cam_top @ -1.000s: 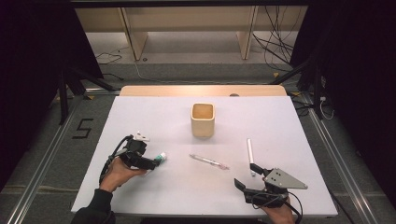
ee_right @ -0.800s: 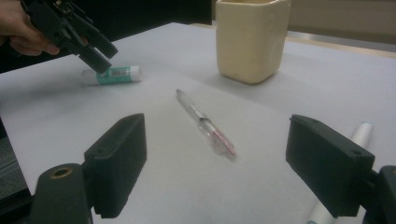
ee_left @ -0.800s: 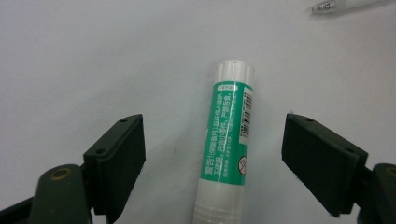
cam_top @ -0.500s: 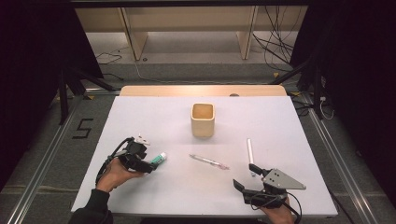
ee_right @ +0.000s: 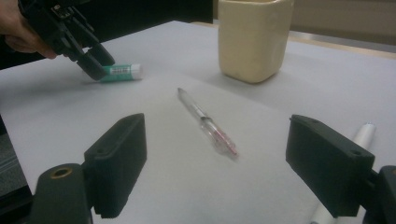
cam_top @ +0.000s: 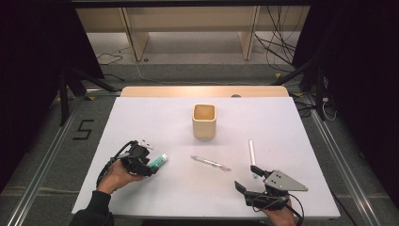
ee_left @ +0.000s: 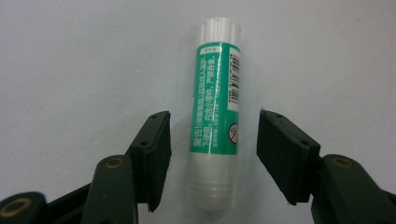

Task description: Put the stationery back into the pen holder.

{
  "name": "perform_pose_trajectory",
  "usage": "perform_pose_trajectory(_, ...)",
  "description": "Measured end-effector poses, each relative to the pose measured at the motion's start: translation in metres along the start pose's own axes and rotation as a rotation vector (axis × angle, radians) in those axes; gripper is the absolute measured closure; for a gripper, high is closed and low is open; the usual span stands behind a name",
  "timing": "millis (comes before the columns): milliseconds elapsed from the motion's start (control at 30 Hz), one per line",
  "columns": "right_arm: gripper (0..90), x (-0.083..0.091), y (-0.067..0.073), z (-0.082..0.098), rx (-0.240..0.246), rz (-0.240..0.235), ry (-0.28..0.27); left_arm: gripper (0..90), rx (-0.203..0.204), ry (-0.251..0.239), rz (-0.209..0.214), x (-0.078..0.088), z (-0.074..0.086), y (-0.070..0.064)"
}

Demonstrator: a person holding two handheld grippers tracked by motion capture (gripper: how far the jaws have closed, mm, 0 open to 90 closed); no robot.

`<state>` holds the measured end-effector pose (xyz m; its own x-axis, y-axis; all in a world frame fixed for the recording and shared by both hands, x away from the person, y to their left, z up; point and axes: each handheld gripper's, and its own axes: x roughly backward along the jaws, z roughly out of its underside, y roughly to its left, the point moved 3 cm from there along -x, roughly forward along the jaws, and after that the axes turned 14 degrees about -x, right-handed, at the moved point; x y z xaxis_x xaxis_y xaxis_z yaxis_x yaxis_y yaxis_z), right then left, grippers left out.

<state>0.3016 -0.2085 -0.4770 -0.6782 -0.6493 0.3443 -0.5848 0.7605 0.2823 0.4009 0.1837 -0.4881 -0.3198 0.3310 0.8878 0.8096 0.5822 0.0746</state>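
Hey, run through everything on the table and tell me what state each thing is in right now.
Glue stick: capped, lying flat between the left jaws, not yet pinched.
Left gripper: jaws have just been closing, gaps on both sides of the stick.
Right gripper: open, holding nothing.
Clear pen: lying flat, untouched.
White marker: lying flat, capped.
Beige cup: upright, looks empty.

A lab: dark curtains [cam_top: 33, 56], floor cables [cam_top: 277, 33], white table [cam_top: 155, 117].
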Motion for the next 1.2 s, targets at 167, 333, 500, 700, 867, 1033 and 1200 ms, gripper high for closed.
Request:
perform_pose_trajectory(167, 21.1, -0.0002, 0.0003, 0.0001, 0.004, -0.002, 0.001, 49.4, -0.009, 0.013, 0.009, -0.0008, 0.0010, -0.0003)
perform_pose_trajectory(333, 21.1, 0.0000, 0.0002, 0.0001, 0.004, -0.002, 0.000, 51.6, -0.021, 0.033, 0.003, -0.0023, 0.0027, -0.0003)
perform_pose_trajectory(500, 21.1, -0.0006, 0.0008, 0.0007, 0.002, -0.001, 0.008, 56.5, -0.036, 0.047, -0.002, -0.0042, 0.0045, -0.0005)
perform_pose_trajectory(700, 21.1, -0.0001, 0.0007, 0.0004, 0.005, 0.000, 0.005, 63.2, -0.065, 0.061, -0.002, -0.0059, 0.0045, -0.0033)
perform_pose_trajectory(867, 21.1, -0.0005, 0.0006, 0.0008, 0.002, -0.001, 0.008, 64.2, -0.075, 0.051, 0.003, -0.0058, 0.0053, -0.0034)
perform_pose_trajectory(1033, 21.2, -0.0008, 0.0010, 0.0009, 0.002, -0.002, 0.010, 64.6, -0.083, 0.048, 0.005, -0.0052, 0.0057, -0.0028)
perform_pose_trajectory(1200, 21.2, -0.0004, 0.0013, 0.0006, 0.003, -0.005, 0.007, 64.8, -0.076, 0.016, 0.024, -0.0021, 0.0018, -0.0051)
